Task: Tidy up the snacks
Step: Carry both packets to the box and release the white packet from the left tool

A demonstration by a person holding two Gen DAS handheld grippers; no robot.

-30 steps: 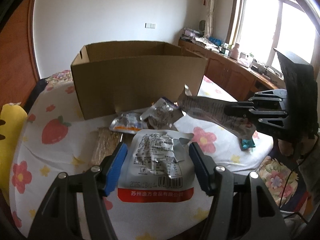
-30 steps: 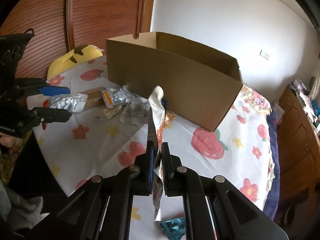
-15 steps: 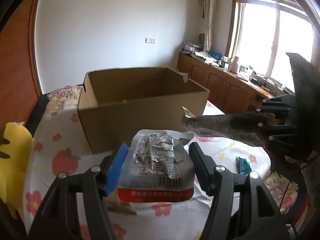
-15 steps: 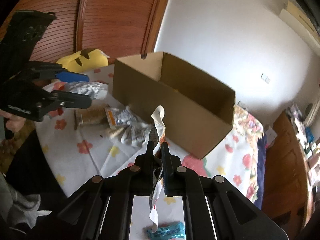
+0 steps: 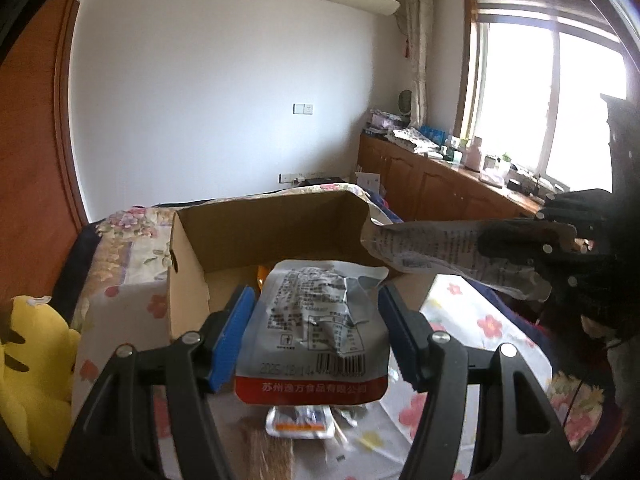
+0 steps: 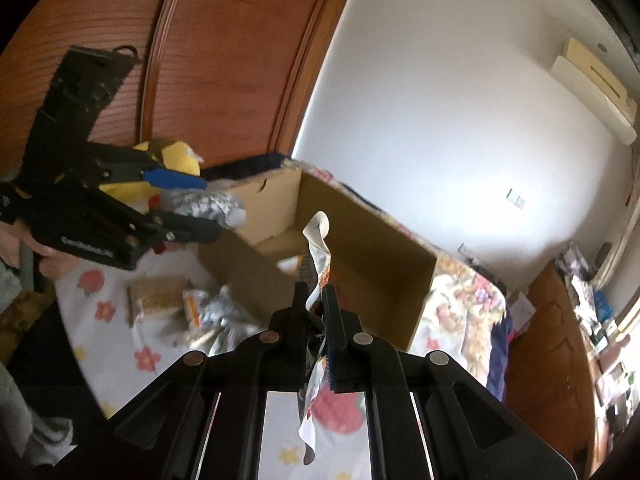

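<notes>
Snack packets fill both my grippers, and both hang in the air by the open cardboard box point(image 5: 276, 236). My left gripper point(image 5: 316, 340) has its blue-padded jaws spread to the width of a crinkled silver pouch point(image 5: 316, 328) with a red band and a barcode along its bottom edge; the pads press on the pouch's two sides and carry it, upright, above the near wall of the box. My right gripper point(image 6: 316, 320) is nearly closed, its jaws pinched on a long flat printed packet point(image 6: 314, 264) that runs edge-on between them, its top curling up toward the box and its tail hanging below the fingers. In the left wrist view that packet point(image 5: 448, 248) sticks out sideways toward the box's right corner.

The box stands on a flower-and-strawberry tablecloth point(image 6: 100, 312), top flaps open; something orange point(image 5: 261, 276) shows on its floor. More packets lie on the cloth in front of the box's near wall: a silver one with an orange stripe point(image 5: 300, 420) and a brown granular bar point(image 6: 158, 300). A yellow plush toy point(image 5: 28, 368) sits at the table's left edge.
</notes>
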